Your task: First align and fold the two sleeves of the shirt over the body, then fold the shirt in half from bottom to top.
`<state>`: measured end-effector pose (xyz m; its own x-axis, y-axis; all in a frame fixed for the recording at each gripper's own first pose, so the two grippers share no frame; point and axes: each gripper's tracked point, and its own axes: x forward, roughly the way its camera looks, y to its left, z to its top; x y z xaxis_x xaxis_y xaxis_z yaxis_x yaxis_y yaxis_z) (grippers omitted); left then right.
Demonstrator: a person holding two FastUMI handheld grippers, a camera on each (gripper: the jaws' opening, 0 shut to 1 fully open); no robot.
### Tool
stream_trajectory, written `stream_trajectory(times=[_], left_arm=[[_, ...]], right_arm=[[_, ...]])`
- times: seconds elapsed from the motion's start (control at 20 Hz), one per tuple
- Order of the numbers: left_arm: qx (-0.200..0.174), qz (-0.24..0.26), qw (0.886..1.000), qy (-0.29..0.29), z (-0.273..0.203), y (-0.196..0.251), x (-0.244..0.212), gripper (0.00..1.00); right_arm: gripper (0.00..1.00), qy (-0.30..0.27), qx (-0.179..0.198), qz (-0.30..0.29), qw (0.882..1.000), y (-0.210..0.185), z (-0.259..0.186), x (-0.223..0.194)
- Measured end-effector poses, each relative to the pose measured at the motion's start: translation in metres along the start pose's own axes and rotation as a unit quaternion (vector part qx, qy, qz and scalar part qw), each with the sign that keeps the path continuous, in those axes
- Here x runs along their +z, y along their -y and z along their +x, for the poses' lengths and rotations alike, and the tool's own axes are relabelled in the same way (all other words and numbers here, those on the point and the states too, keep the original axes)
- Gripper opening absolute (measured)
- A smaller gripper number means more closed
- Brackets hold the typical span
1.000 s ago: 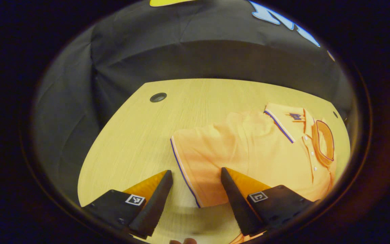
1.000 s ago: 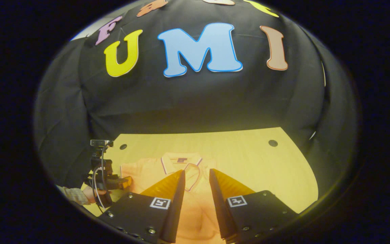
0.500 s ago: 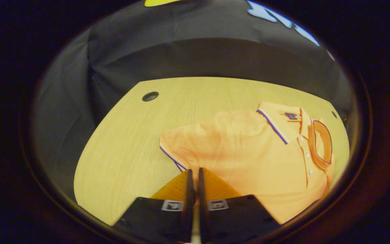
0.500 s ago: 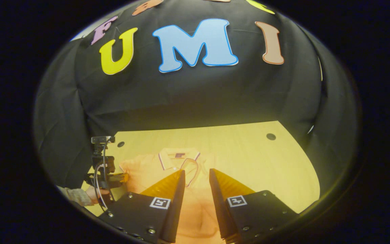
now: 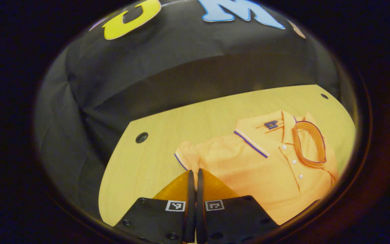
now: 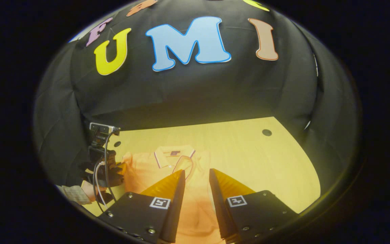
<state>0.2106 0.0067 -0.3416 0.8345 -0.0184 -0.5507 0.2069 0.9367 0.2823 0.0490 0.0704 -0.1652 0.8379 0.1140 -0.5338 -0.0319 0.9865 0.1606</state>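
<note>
On the wooden table [image 6: 249, 152], the left gripper [image 5: 193, 176], fingers pressed together, pinches the sleeve [image 5: 185, 156] of the orange polo shirt [image 5: 266, 169], lifting it at the shirt's left edge; the right gripper [image 6: 196, 174], fingers spread, hovers above the shirt's body, collar beyond.

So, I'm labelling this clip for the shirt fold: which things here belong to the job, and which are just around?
Job:
- orange polo shirt, blue-trimmed
- its sleeve, pinched by the left gripper
- right gripper, open above the shirt

Around:
- light wooden table
- round cable holes
- black cloth wall
</note>
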Motion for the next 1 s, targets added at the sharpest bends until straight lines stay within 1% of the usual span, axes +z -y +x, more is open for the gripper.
stream_trajectory(times=[0.15, 0.3, 0.35, 0.45, 0.65, 0.7, 0.75, 0.8, 0.85, 0.9, 1.0], left_arm=[[-0.029, 0.064, 0.997, 0.024, -0.008, 0.038, 0.017, 0.07], [-0.061, 0.133, 0.989, 0.035, -0.015, 0.079, 0.016, 0.07], [-0.071, 0.146, 0.986, 0.035, -0.019, 0.09, 0.013, 0.07], [-0.088, 0.157, 0.983, 0.028, -0.028, 0.108, 0.008, 0.07], [-0.106, 0.144, 0.984, 0.014, -0.028, 0.126, -0.004, 0.1], [-0.116, 0.141, 0.983, 0.01, -0.031, 0.129, -0.006, 0.21], [-0.118, 0.141, 0.983, 0.005, -0.034, 0.13, -0.009, 0.28], [-0.126, 0.139, 0.982, 0.0, -0.036, 0.131, -0.011, 0.5], [-0.127, 0.136, 0.983, -0.007, -0.04, 0.13, -0.014, 0.54], [-0.131, 0.127, 0.983, -0.011, -0.046, 0.128, -0.017, 0.76], [-0.138, 0.096, 0.985, -0.033, -0.069, 0.121, -0.029, 0.96]], right_arm=[[0.47, -0.002, -0.002, 0.01, 1.0, 0.005, -0.001, -0.005], [0.47, -0.006, -0.006, 0.02, 1.0, 0.012, -0.003, -0.012], [0.47, -0.008, -0.009, 0.023, 1.0, 0.015, -0.003, -0.015], [0.47, -0.011, -0.015, 0.027, 0.999, 0.021, -0.006, -0.021], [0.47, -0.02, -0.027, 0.031, 0.999, 0.034, -0.012, -0.033], [0.47, -0.022, -0.029, 0.031, 0.999, 0.036, -0.013, -0.036], [0.47, -0.025, -0.03, 0.031, 0.999, 0.038, -0.013, -0.039], [0.47, -0.03, -0.031, 0.031, 0.999, 0.039, -0.014, -0.043], [0.47, -0.035, -0.031, 0.031, 0.998, 0.039, -0.016, -0.047], [0.47, -0.041, -0.03, 0.03, 0.998, 0.04, -0.017, -0.053], [0.47, -0.063, -0.029, 0.023, 0.997, 0.041, -0.018, -0.069]])
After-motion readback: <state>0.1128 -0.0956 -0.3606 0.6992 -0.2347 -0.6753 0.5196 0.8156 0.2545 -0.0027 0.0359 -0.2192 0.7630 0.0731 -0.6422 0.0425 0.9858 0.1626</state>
